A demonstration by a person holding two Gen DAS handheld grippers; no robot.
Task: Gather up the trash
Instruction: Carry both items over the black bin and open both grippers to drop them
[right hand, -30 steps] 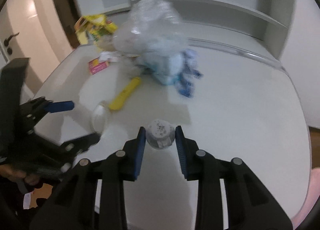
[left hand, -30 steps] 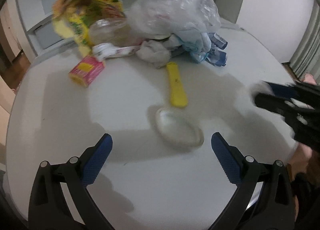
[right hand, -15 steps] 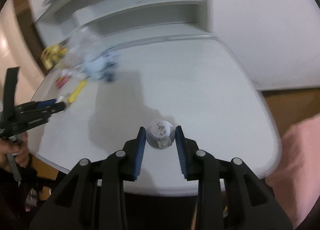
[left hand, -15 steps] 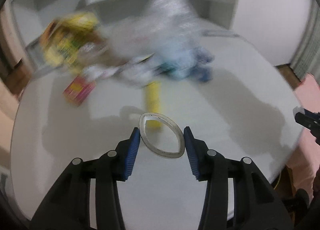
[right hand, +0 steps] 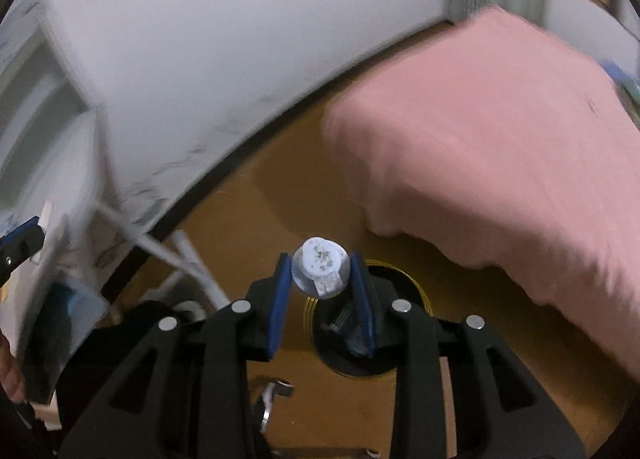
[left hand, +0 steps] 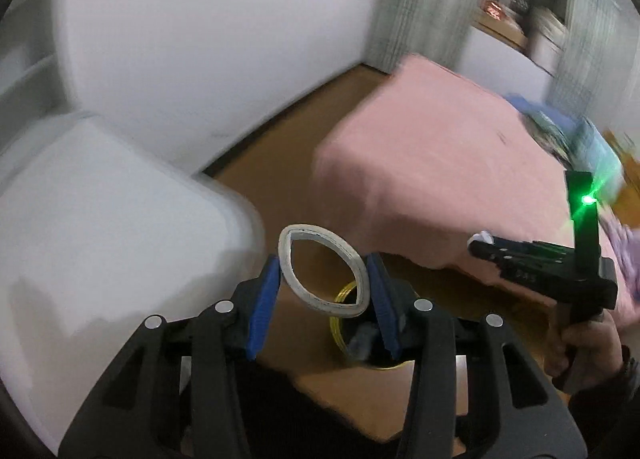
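Above the yellow-rimmed bin (left hand: 347,333), left gripper (left hand: 323,282) pinches a squashed white ring (left hand: 322,270), right gripper (right hand: 320,274) a speckled wad (right hand: 320,268); blurred, so letting go early probably drops either beside the bin.

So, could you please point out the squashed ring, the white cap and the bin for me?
squashed ring (left hand: 285,259): left wrist view, its left band.
white cap (right hand: 320,265): right wrist view, its speckled top.
bin (right hand: 414,291): right wrist view, its yellow rim.
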